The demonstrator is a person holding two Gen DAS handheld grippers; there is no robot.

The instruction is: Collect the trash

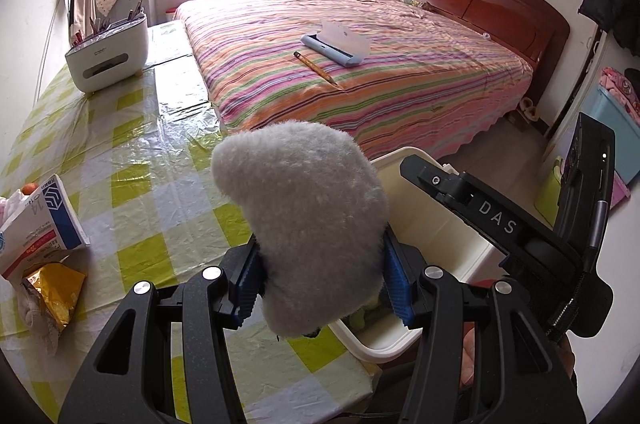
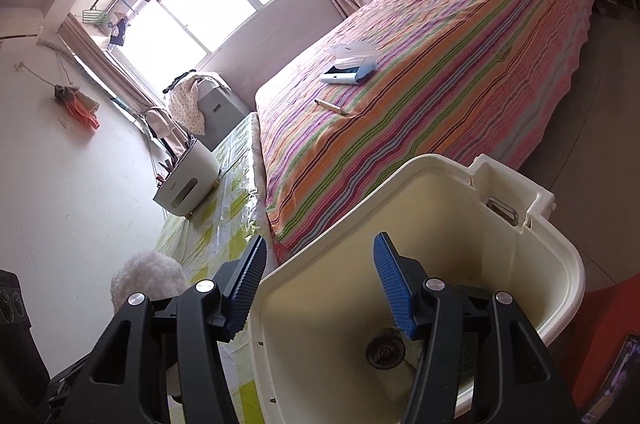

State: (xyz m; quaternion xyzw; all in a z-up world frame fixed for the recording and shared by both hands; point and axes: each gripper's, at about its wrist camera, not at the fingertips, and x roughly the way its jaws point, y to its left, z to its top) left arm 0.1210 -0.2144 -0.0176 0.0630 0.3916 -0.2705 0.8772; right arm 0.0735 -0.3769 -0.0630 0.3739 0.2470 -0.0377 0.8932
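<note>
Fluffy pad (image 1: 304, 224) front left; bin (image 2: 440, 191) interior right.

Checked tabletop (image 1: 132, 143) beside the striped bed (image 1: 400, 79): white organizer (image 1: 108, 53) at the far end; carton (image 1: 48, 220) and gold wrapper (image 1: 54, 290) nearer. On bed: pencil (image 1: 316, 67), blue case (image 1: 336, 47).

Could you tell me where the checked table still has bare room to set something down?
The yellow-green checked plastic tablecloth lies bare between the white desk organiser and the blue-and-white cardboard box. Its near-left corner is crowded: that box and a crumpled gold foil wrapper. The left gripper, shut on a fluffy grey pad, covers the near edge beside the cream plastic bin.
</note>
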